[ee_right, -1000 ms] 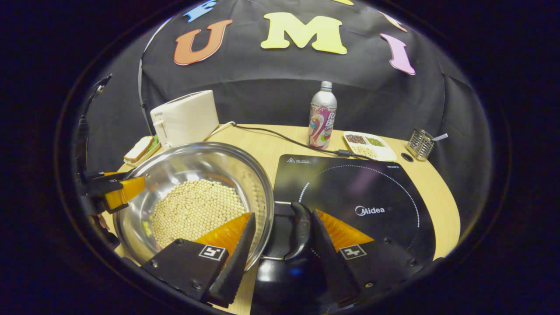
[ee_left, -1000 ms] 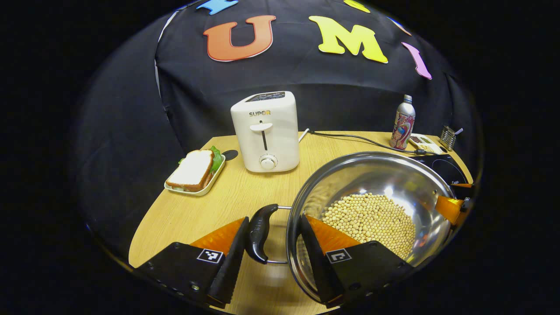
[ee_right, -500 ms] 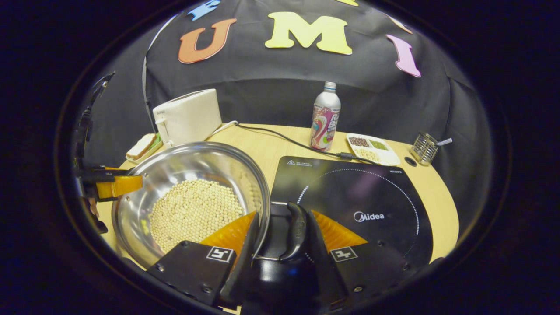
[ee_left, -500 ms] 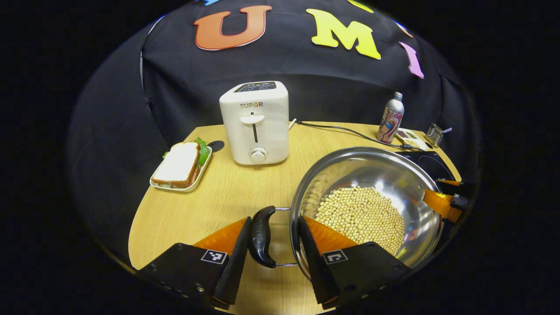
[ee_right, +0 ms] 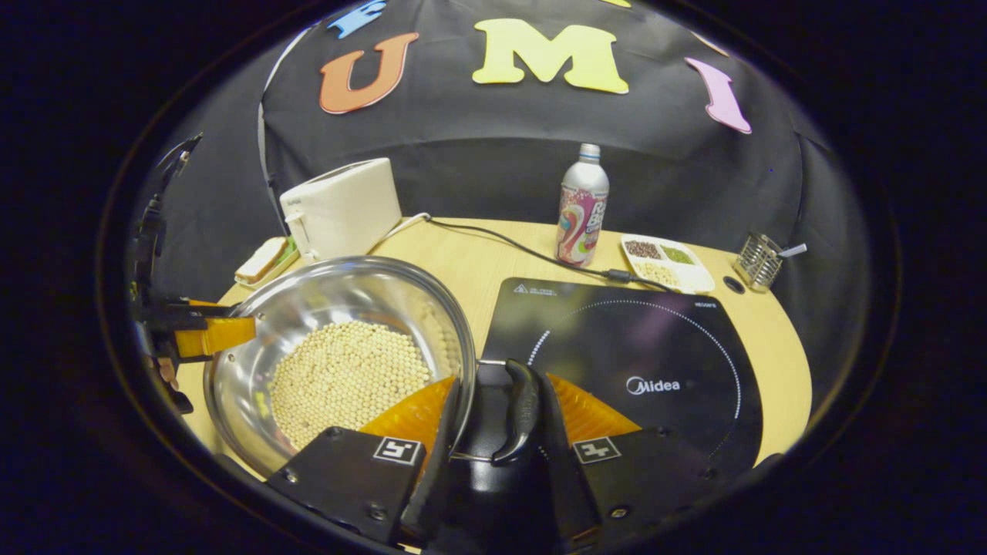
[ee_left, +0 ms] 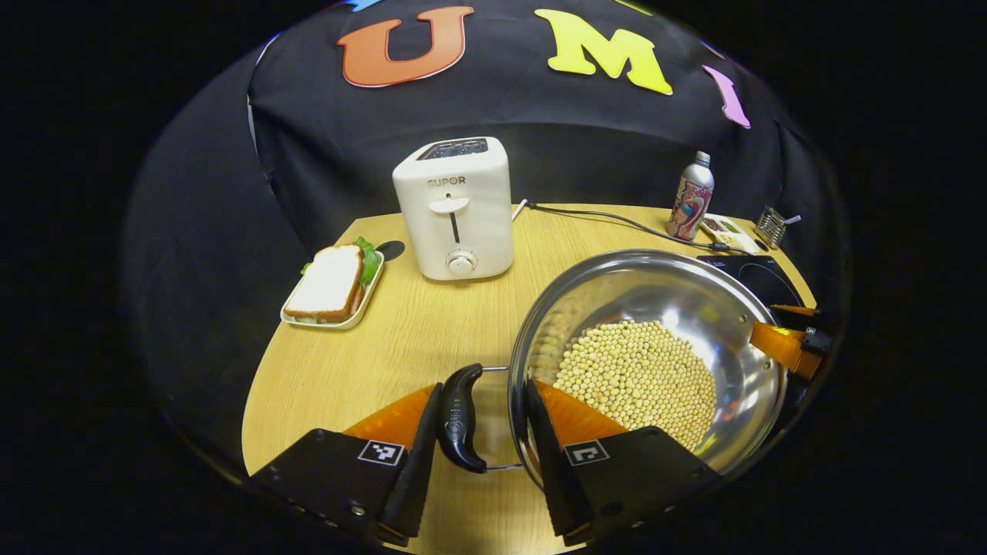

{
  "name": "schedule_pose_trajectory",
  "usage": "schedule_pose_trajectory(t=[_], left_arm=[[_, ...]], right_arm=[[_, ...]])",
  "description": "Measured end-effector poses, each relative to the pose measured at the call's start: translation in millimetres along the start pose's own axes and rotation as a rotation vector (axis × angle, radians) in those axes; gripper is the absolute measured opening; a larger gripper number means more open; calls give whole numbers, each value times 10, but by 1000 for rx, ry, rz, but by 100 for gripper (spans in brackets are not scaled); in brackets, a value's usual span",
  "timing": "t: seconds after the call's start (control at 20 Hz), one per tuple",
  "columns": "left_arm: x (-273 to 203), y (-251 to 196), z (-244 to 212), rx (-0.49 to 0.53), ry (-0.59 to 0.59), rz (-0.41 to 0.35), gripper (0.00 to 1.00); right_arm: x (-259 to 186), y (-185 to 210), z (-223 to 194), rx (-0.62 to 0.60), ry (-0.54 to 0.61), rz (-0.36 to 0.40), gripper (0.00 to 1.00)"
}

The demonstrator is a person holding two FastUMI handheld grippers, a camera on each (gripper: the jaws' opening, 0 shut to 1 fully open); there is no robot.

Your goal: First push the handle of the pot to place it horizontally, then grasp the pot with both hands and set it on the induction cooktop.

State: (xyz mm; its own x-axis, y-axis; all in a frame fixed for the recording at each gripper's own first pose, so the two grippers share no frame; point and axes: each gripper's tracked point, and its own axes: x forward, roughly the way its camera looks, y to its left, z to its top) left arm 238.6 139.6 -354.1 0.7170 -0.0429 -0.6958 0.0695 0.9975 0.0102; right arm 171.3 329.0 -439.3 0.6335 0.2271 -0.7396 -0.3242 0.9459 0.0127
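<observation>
A steel pot (ee_left: 655,285) filled with soybeans (ee_left: 636,374) stands on the wooden table, left of the black induction cooktop (ee_right: 640,347). My left gripper (ee_left: 483,384) straddles the pot's near side. One finger presses the black handle (ee_left: 460,416) from outside and the other sits inside the rim. My right gripper (ee_right: 498,379) holds the opposite handle (ee_right: 523,408) the same way, over the cooktop's left edge. Each gripper appears across the pot (ee_right: 339,297) from the other: the right gripper (ee_left: 783,347) at the far rim, the left gripper (ee_right: 204,335) at the left.
A white toaster (ee_left: 456,208) stands at the back, with a sandwich tray (ee_left: 331,285) to its left. Behind the cooktop are a drink bottle (ee_right: 582,204), a dish of grains (ee_right: 667,262), a wire holder (ee_right: 759,260) and a black cable (ee_right: 509,243).
The right gripper's fingers have narrowed onto the handle and rim. The left gripper's hold looks much the same. Both views shifted slightly; the pot stays left of the cooktop.
</observation>
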Motion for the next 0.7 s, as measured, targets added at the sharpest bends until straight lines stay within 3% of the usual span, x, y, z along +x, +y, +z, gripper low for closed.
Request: schedule_pose_trajectory(t=[0.4, 0.7], left_arm=[[-759, 53, 310, -88, -28, 39, 60], [-1279, -152, 627, -70, -101, 55, 60]], right_arm=[[-687, 44, 542, -66, -71, 49, 55], [-1203, -169, 856, -93, -118, 60, 57]])
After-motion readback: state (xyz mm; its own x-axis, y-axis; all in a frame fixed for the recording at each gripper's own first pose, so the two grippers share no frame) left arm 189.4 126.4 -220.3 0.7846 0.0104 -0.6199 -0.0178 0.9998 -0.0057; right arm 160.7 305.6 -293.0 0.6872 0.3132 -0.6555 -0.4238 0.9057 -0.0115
